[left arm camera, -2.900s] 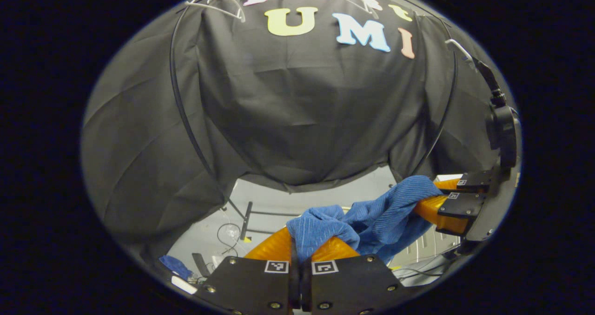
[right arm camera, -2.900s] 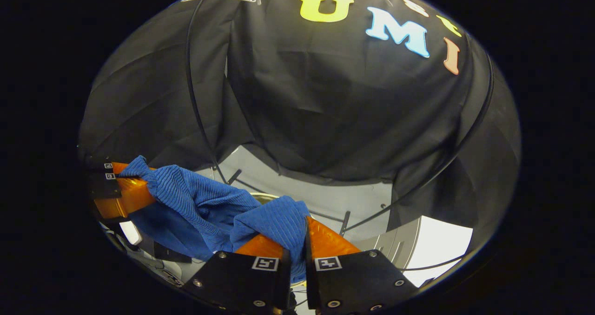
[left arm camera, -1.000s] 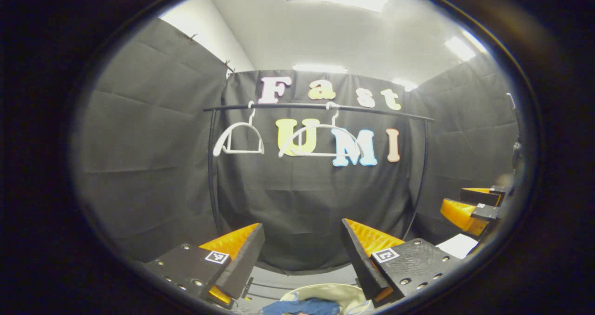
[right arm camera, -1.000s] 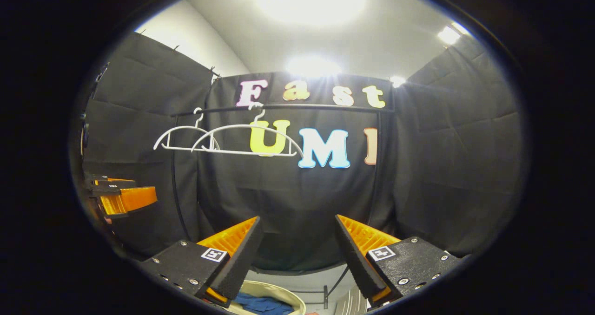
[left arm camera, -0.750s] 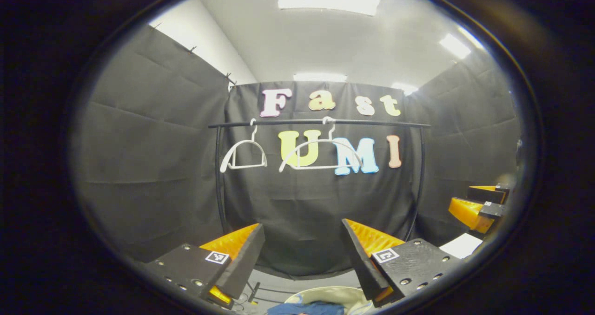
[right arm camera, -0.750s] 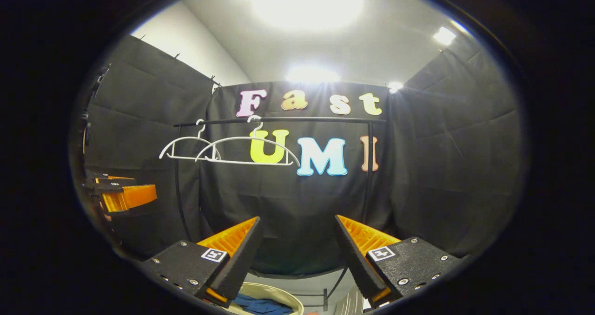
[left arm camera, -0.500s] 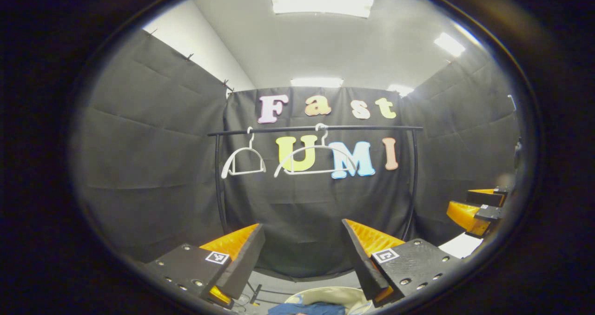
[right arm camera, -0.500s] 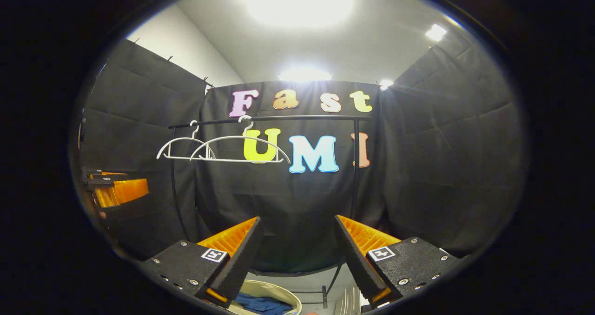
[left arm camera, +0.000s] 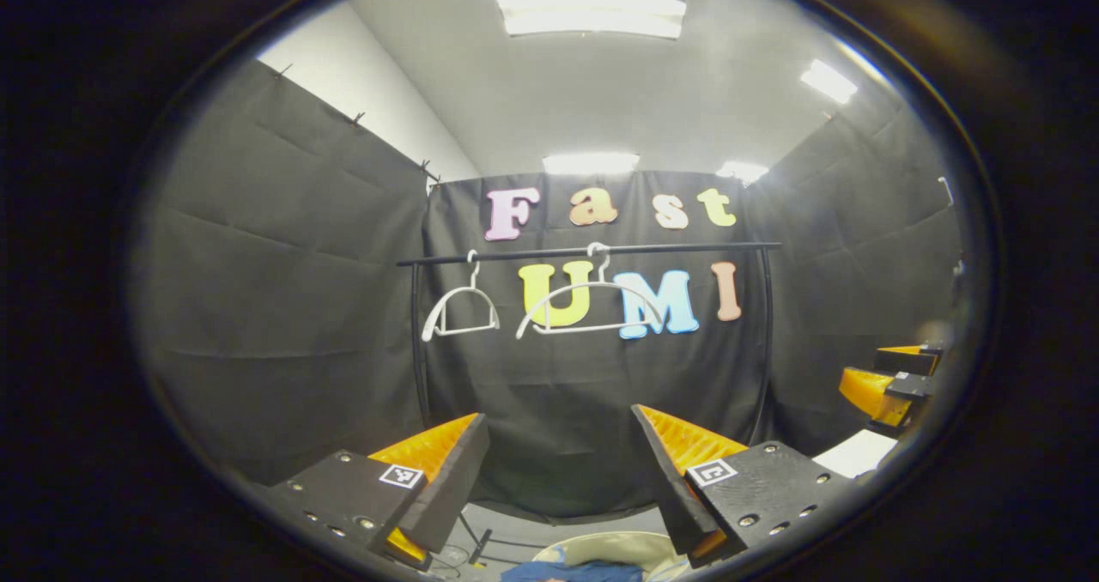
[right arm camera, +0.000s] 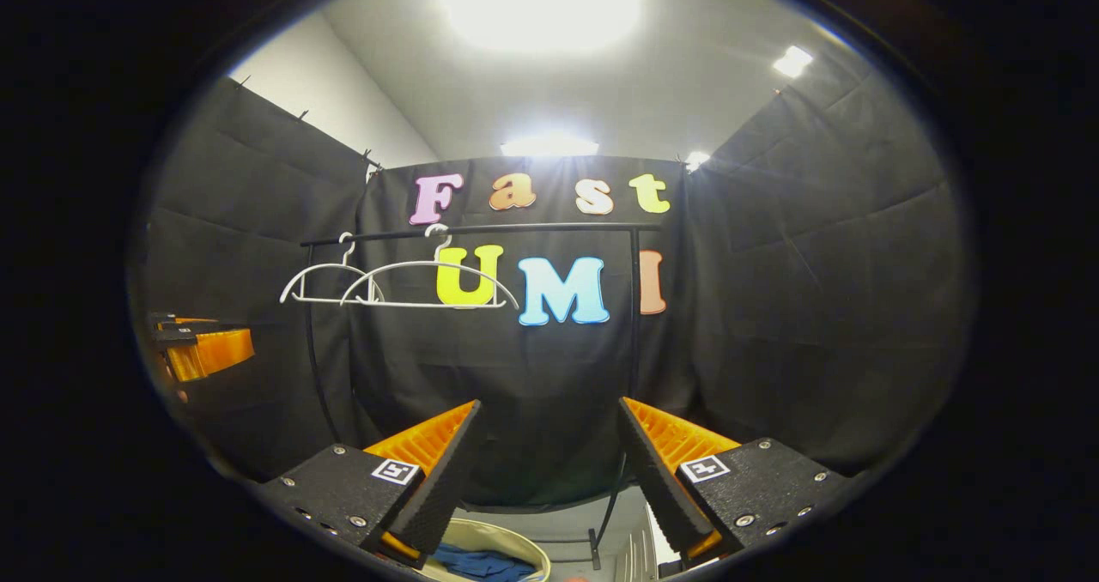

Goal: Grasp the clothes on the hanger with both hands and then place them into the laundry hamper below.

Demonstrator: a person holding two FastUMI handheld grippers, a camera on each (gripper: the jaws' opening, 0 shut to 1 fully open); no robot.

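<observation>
The blue ribbed garment lies inside the pale round hamper at the bottom of the left gripper view; in the right gripper view the garment rests in the hamper too. My left gripper stands open and empty above the hamper, well back from the rack. My right gripper is open and empty as well. Two bare white hangers hang on the black rail. The right gripper shows at the right edge of the left gripper view; the left gripper shows at the left edge of the right gripper view.
The black rack's uprights stand in front of the cloth wall. A white block sits low at the right in the left gripper view. Grey floor shows beneath the cloth.
Both grippers have let go of the blue garment, which now lies in the hamper. They have opened, lifted and drawn back, so the rack and hangers now look smaller.
</observation>
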